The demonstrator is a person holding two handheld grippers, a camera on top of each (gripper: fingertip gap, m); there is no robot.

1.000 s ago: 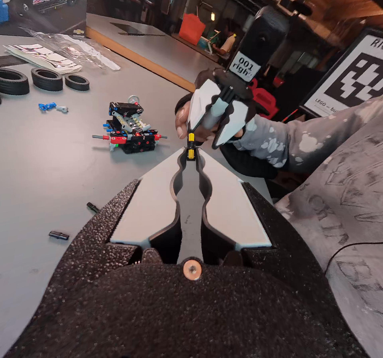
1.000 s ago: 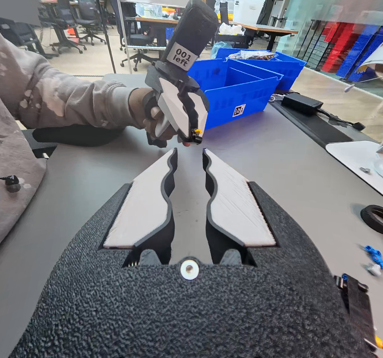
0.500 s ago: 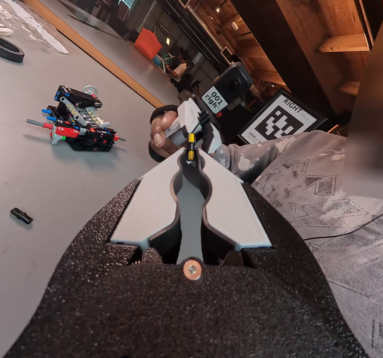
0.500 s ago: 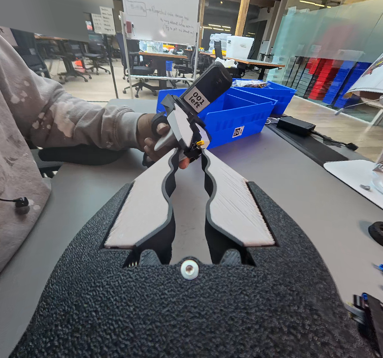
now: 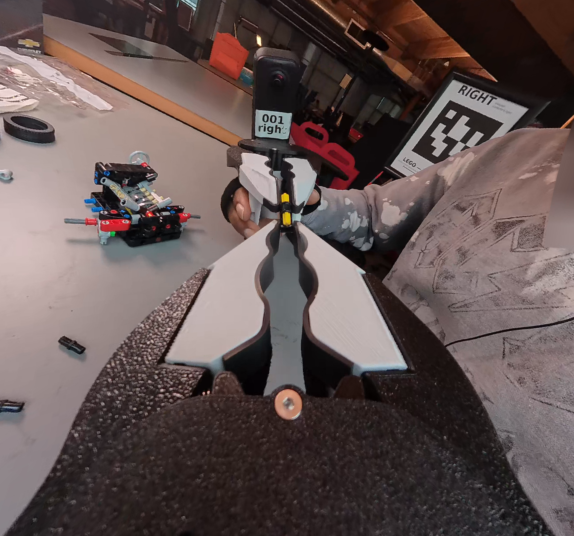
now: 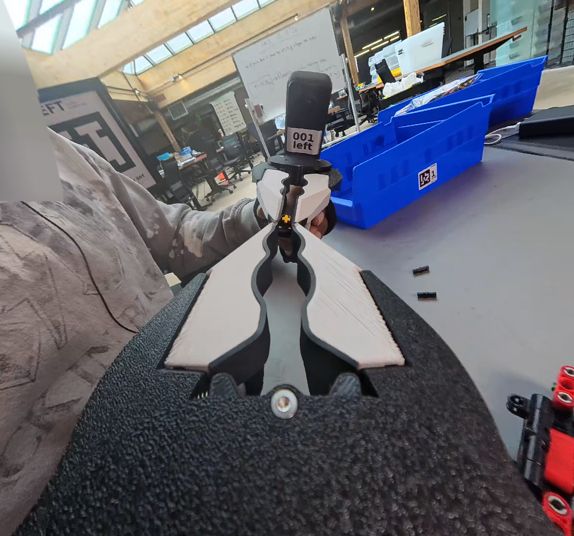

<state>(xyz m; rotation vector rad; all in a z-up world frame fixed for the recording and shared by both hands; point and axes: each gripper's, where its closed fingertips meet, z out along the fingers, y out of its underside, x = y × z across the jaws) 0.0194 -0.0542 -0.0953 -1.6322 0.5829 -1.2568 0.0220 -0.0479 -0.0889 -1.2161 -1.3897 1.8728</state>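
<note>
Left wrist view shows my left fingers (image 5: 284, 231) pinched on a small yellow-and-black pin (image 5: 284, 213) above the grey worktop (image 5: 62, 272), my right fingers (image 6: 284, 231) nearly closed around its other end, tip-to-tip.

Two grippers (image 5: 285, 229) (image 6: 284, 231), two black pins (image 6: 420, 270) (image 6: 426, 295)

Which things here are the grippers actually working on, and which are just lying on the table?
In the grippers:
yellow-and-black pin, pinched at one end by the left gripper and at the other by the right gripper

Lying about:
brick model
tyre
loose black pins
blue bins
</note>
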